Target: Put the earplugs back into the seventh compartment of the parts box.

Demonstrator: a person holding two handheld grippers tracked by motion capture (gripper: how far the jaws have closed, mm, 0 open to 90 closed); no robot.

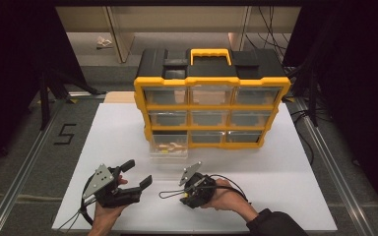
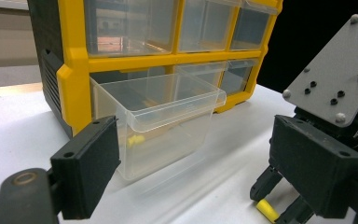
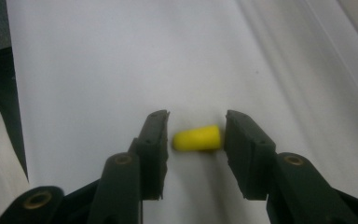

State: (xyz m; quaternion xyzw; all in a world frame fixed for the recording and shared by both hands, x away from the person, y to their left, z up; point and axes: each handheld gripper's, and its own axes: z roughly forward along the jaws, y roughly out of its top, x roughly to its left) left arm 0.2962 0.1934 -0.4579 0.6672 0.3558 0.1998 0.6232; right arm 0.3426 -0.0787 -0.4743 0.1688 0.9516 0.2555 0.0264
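A small yellow earplug [image 3: 197, 138] lies on the white surface [image 1: 285, 187], directly between the two black jaws of the right gripper [image 3: 196, 140]. In the right gripper view the plug lies on its side, its wider end next to the jaw on the right of that view and its rounded tip pointing at the other jaw, with a narrow gap on that side. The jaws stand partly spread around the plug and do not yet press on it from both sides. In the high view the right gripper [image 1: 189, 194] sits near the front edge of the surface, tilted down toward it, held by the person's right hand [image 1: 224, 194].

The left gripper [image 1: 139, 173] is held just to the left of it, by the left hand [image 1: 109, 209], with its jaws spread wide and nothing between them. The left gripper view looks past those open jaws toward a clear plastic drawer [image 2: 161, 123] pulled out of the bottom left slot of a yellow and black organizer box [image 1: 211, 98]. The box stands upright on the surface beyond both grippers, with a yellow handle [image 1: 210, 54] on top. Something small and yellow [image 2: 136, 139] shows inside the drawer through its clear wall. The same view also shows the right gripper's jaw tips down at the surface with the earplug [image 2: 266, 210] between them.
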